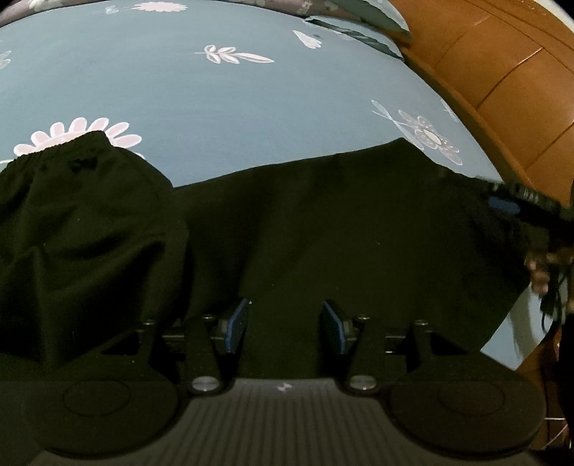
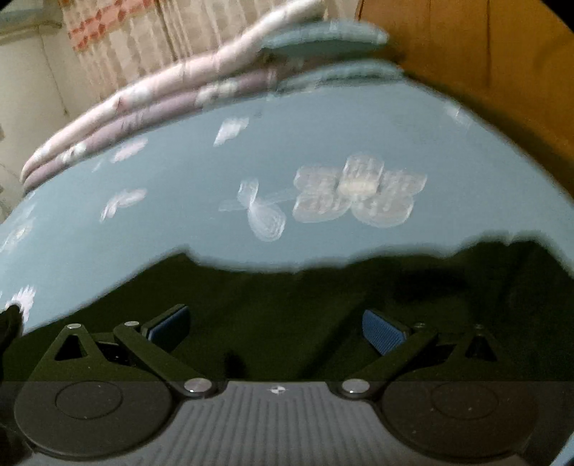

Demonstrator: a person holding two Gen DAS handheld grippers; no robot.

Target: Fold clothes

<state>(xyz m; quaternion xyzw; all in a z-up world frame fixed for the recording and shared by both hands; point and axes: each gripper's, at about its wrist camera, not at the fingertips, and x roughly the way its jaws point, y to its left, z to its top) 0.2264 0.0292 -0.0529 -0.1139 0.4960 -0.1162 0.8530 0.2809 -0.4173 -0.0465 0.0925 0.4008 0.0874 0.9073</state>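
Note:
A black garment [image 1: 358, 222] lies spread on a blue flowered bedsheet [image 1: 215, 100]. Its elastic waistband [image 1: 53, 152] shows at the left, where the cloth is bunched in a raised fold. My left gripper [image 1: 285, 317] hovers low over the middle of the garment, its blue pads apart with only flat cloth showing between them. The right gripper [image 1: 516, 204] reaches in over the garment's right end. In the blurred right wrist view, the right gripper [image 2: 276, 324] stands wide open over the black garment [image 2: 287, 286], near its far edge, gripping nothing.
A wooden bed board [image 1: 502, 89] runs along the right side. Folded pink and purple quilts [image 2: 143, 107] and a blue pillow [image 2: 323, 39] are stacked at the bed's far end, with a curtain [image 2: 125, 28] behind. A hand [image 1: 538, 274] shows at the right edge.

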